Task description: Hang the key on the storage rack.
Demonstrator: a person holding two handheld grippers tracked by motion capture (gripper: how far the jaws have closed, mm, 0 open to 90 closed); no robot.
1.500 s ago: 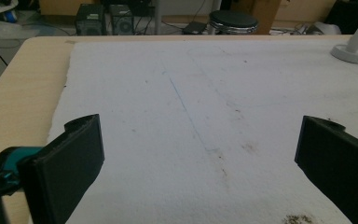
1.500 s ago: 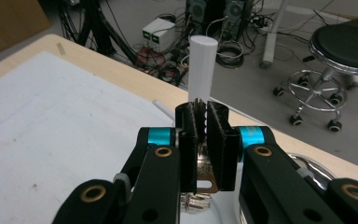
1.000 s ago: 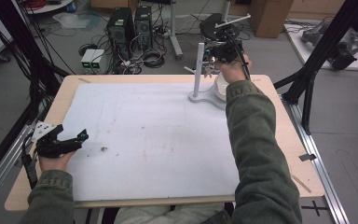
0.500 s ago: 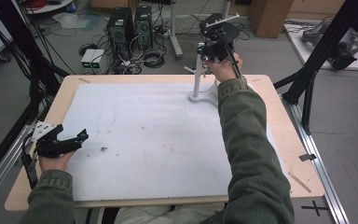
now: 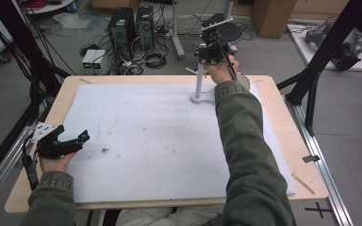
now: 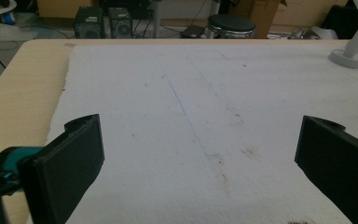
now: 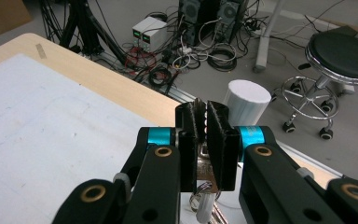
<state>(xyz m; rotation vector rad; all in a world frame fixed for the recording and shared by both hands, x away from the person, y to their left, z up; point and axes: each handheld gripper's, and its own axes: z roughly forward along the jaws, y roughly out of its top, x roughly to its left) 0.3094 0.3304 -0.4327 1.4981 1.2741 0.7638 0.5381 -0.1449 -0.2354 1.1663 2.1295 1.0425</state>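
A white stand point(image 5: 199, 87), a thin post on a round base, is at the far edge of the white foam board point(image 5: 146, 136). My right gripper point(image 5: 206, 52) hovers beside the top of the post. In the right gripper view it point(image 7: 206, 109) is shut on a small metal piece point(image 7: 204, 176) that looks like a key, with a ring hanging under it. The post's white round top point(image 7: 247, 100) is just beyond the jaws. My left gripper point(image 5: 78, 139) rests at the board's near left edge. In its own view it point(image 6: 201, 125) is open, with bare board between the jaws.
A small round disc point(image 5: 243, 82) lies on the wooden table point(image 5: 66, 101) behind my right hand. A dark speck point(image 5: 105, 150) marks the board near my left gripper. Beyond the far edge are a stool point(image 5: 228, 30), computer towers point(image 5: 132, 23) and cables. Black frame struts point(image 5: 311, 80) stand at the right.
My right hand has risen from near the stand's base to the top of the post. The left gripper has stayed put.
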